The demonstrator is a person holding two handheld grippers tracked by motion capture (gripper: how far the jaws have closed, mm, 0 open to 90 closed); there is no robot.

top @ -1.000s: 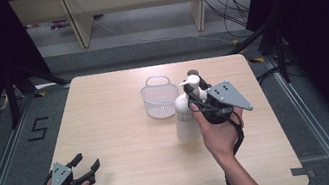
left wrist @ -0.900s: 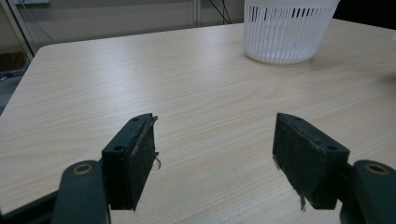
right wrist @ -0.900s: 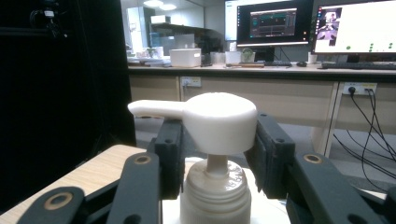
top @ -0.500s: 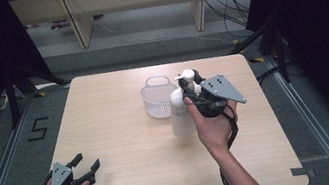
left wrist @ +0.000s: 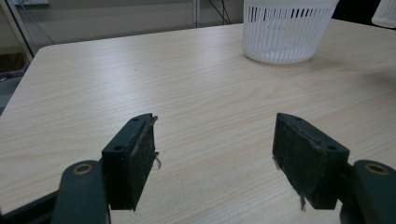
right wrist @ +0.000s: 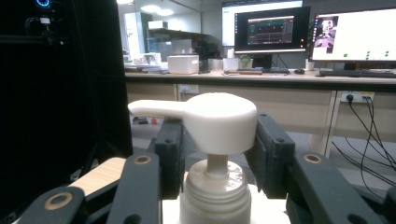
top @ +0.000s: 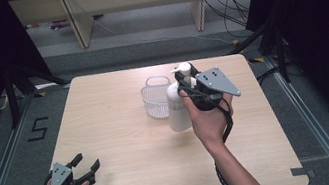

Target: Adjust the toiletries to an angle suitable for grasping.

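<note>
Right tongs (top: 187, 87) clamped on white plastic pump bottle (top: 177, 106), held upright just beside ribbed white plastic basket (top: 156, 101) on pale woodgrain tabletop (top: 125, 144). Likely carried partway; placing into basket not yet done. Left tongs (left wrist: 215, 154) open, empty, near front edge.

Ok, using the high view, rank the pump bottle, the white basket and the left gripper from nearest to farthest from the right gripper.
1. The pump bottle: between the jaws of the right gripper, near the table's middle.
2. The white basket: just left of the bottle, toward the table's far edge.
3. The left gripper: at the near left corner, jaws open over bare wood.
</note>
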